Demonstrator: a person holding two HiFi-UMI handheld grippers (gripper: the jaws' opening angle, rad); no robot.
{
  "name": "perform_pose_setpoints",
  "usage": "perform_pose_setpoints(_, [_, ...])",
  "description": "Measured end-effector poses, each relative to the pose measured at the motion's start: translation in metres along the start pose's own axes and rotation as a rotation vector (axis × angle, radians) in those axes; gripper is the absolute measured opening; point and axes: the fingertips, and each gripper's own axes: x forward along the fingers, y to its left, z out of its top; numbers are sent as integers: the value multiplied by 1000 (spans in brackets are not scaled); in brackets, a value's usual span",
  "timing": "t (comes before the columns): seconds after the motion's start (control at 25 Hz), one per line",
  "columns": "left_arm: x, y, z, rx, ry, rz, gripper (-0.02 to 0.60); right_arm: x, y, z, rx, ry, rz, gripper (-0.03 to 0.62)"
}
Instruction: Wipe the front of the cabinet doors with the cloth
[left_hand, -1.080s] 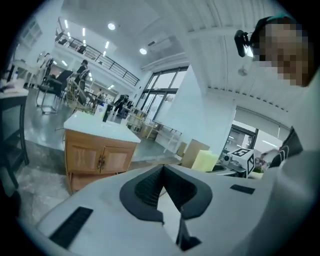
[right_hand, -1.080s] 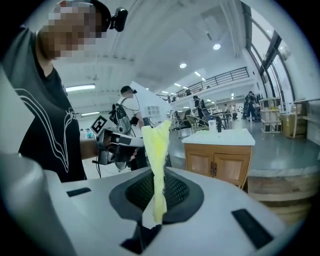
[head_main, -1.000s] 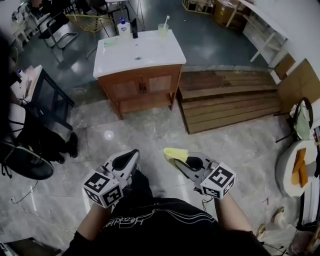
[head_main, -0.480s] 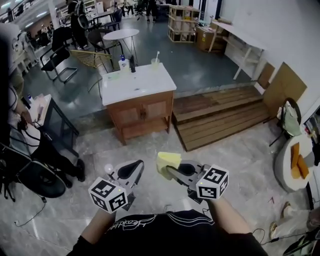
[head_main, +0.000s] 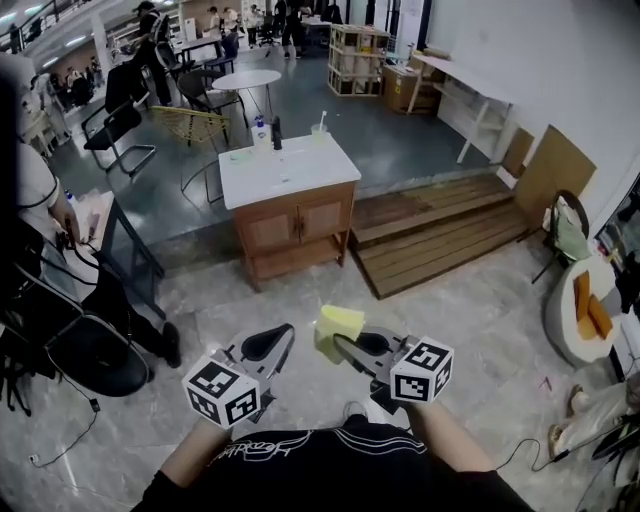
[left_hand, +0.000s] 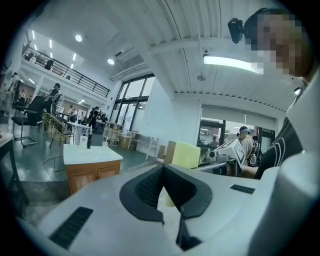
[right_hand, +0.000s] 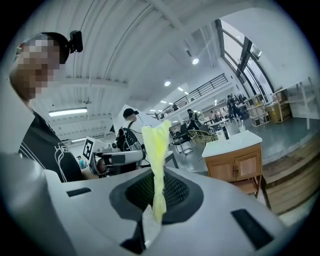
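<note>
While the left gripper (head_main: 280, 333) and right gripper (head_main: 340, 343) hang low before the person's body, the cabinet (head_main: 295, 247) stands well ahead of them, with only pale stone floor (head_main: 230, 300) between. Its two doors (head_main: 322, 219) are closed under a white top (head_main: 290, 170) that carries a bottle (head_main: 262, 134) and a cup (head_main: 319, 130). A slatted wooden platform (head_main: 440, 235) lies just to the cabinet's right. At the left edge a black chair (head_main: 85, 350) stands near a seated person (head_main: 30, 200).

Beyond the cabinet the floor turns dark and glossy, and a round table (head_main: 248, 78) stands among more chairs in a large open hall. The gripper views show a high ribbed ceiling (left_hand: 220, 30) with strip lights.

Both forearms reach forward from a black shirt, side by side. The grippers angle slightly toward each other and point at the cabinet. The left gripper's jaws are pressed together with nothing between them. The right gripper's jaws are clamped on the yellow cloth (head_main: 338, 325), which stands up folded out of their tips, well apart from the doors.
</note>
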Motion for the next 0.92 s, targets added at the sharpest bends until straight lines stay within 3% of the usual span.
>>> perform_pose_setpoints(0.28, [-35, -2, -4, 1, -17, -18, 6, 7, 35, -2, -14, -25, -20, 41])
perform_pose_setpoints(0.92, [-76, 14, -11, -5, -29, -12, 6, 30, 62, -13, 16, -40, -16, 41])
